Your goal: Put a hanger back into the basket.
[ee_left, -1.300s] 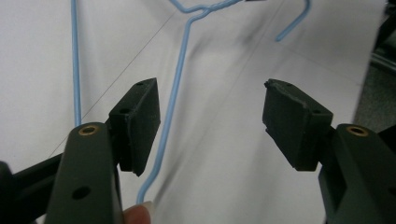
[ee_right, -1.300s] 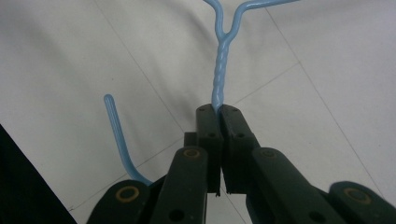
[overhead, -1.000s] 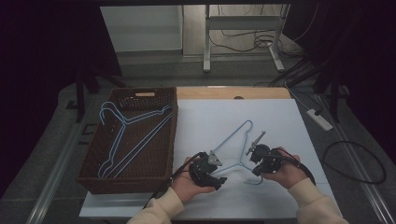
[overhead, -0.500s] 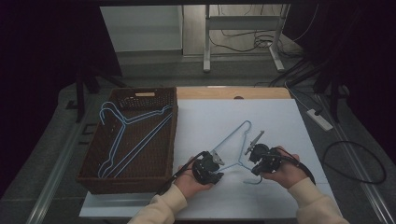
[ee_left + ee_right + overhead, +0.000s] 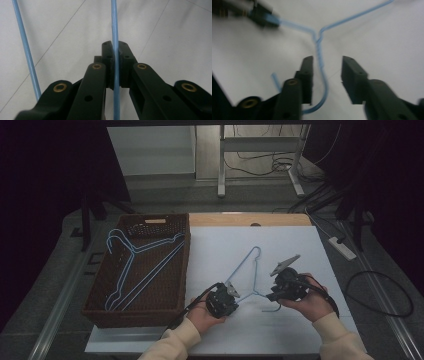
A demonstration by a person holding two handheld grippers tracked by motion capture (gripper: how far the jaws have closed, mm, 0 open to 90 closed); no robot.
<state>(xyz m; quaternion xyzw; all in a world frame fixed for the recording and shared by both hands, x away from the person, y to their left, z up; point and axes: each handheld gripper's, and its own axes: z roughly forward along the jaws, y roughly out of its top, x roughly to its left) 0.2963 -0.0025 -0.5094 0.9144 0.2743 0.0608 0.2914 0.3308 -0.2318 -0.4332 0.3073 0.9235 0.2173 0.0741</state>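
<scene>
**A:** Why was the left gripper (image 5: 223, 299) clamped on the blue hanger (image 5: 252, 270) at lower centre of the white table (image 5: 300, 245)?

**B:** To take over the hold, I'd say. The right gripper (image 5: 327, 72) had just been opening, its jaws apart around the hook with no contact.

**A:** And the basket (image 5: 100, 292) at left?

**B:** It held more hangers (image 5: 137, 265), likely this one's destination.

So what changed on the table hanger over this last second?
The left gripper has just closed and now clamps a wire of the blue hanger. The right gripper has just been opening, letting go of the hook neck, which sits loose between its jaws. Both hands barely moved. The hanger kept its place on the white sheet, and the hangers in the basket are unchanged.
</scene>
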